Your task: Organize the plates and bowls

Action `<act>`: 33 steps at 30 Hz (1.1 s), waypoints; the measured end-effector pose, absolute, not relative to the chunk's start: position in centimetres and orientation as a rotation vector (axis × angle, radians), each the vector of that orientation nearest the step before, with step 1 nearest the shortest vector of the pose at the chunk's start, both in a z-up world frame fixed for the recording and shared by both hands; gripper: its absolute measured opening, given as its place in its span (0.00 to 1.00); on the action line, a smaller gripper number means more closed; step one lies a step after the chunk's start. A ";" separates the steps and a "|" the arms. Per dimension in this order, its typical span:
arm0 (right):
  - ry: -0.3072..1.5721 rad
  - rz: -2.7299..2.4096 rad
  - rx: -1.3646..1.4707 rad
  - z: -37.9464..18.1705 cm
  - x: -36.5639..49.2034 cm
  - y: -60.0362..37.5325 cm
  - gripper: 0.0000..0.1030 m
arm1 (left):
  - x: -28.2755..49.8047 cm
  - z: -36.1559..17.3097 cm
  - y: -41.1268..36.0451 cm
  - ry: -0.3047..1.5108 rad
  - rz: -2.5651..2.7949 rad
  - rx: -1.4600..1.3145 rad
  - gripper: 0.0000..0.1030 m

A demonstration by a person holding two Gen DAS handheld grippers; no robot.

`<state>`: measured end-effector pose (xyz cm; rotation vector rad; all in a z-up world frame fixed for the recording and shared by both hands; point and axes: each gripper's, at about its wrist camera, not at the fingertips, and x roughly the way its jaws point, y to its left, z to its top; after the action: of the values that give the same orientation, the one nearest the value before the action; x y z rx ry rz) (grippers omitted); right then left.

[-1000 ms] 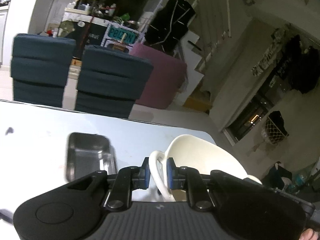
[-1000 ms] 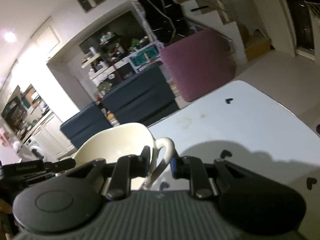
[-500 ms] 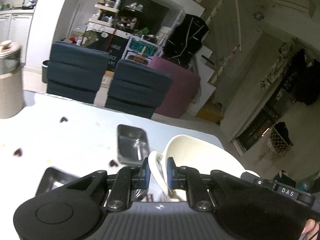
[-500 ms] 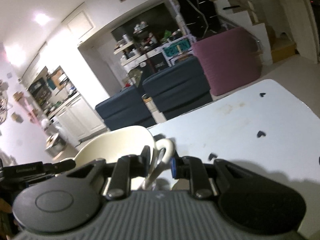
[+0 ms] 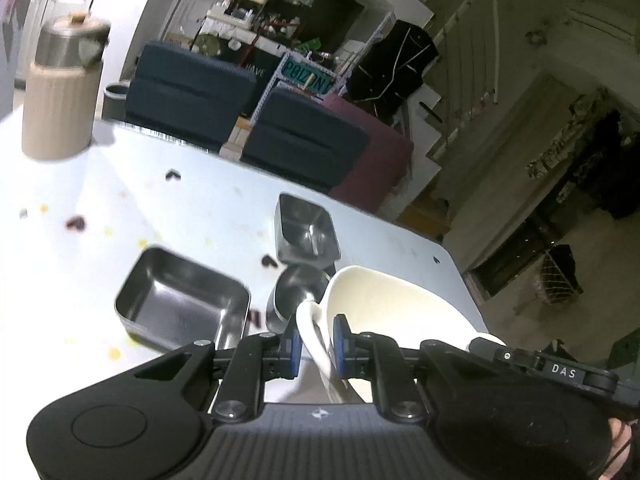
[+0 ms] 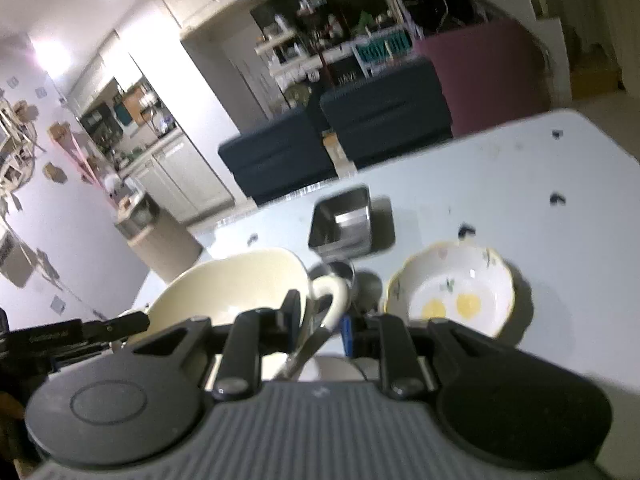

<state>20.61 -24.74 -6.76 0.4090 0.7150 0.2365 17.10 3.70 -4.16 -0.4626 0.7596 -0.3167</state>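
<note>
Both grippers, left (image 5: 314,346) and right (image 6: 320,320), clamp the cream bowl's (image 5: 384,312) handles; steel tins (image 5: 182,308) lie ahead-left, floral bowl (image 6: 456,292) right.

The cream bowl's (image 5: 392,308) lower half is hidden behind the left gripper (image 5: 314,346) body, so its base cannot be seen. Just beyond the fingertips, the small round steel cup (image 5: 296,294) is partly covered by the bowl's handle. In the right wrist view the same cup, ahead of the right gripper (image 6: 320,320), is blurred. The flowered bowl (image 6: 456,294), right of those fingers, loses its near rim behind the gripper. The beige canister (image 5: 60,92), far left, is smeared by motion
</note>
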 end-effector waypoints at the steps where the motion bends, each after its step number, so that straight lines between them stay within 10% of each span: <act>1: 0.724 0.237 0.403 -7.0 20.8 -24.9 0.24 | 17.1 -4.6 3.7 0.771 -0.319 -0.463 0.16; 33: 1.012 0.190 0.255 -11.5 19.8 -19.7 0.24 | 18.3 -14.2 5.9 1.066 -0.249 -0.515 0.21</act>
<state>19.76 -19.69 -11.51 0.2555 1.0117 0.1901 18.34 5.90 -14.16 -0.5147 1.0662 -0.2489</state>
